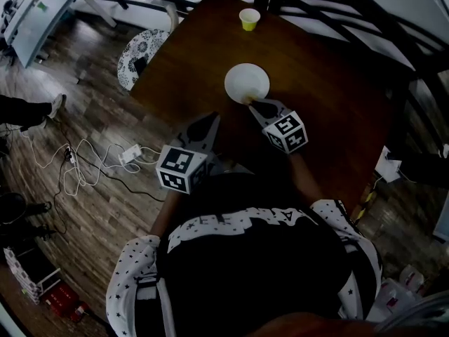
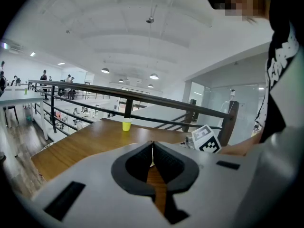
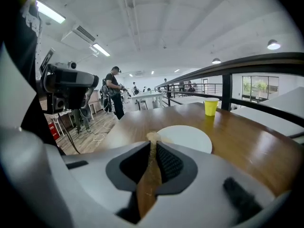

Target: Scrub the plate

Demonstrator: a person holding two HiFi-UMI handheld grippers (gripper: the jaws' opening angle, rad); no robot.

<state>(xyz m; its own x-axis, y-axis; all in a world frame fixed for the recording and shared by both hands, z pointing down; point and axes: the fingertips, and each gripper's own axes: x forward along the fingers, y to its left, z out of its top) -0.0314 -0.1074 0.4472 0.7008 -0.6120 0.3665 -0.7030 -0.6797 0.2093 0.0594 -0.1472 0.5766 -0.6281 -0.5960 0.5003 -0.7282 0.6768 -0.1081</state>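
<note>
A white plate [image 1: 246,83] lies on the brown wooden table [image 1: 330,111], with nothing on it. My right gripper [image 1: 254,104] sits just short of the plate's near rim, shut on a thin tan scrub pad [image 3: 152,137] whose tip pokes out past the jaws. In the right gripper view the plate [image 3: 187,137] lies right beyond that tip. My left gripper [image 1: 212,116] hovers over the table's near left edge, shut with nothing between its fingers. From the left gripper view the plate is hidden behind the jaws, and the right gripper's marker cube [image 2: 205,139] shows to the right.
A yellow cup [image 1: 249,19] stands at the table's far end. A dark railing [image 2: 142,99] runs behind the table. A patterned chair seat [image 1: 140,51] stands off the left edge, with cables [image 1: 84,163] on the wooden floor. People [image 3: 115,91] stand far off.
</note>
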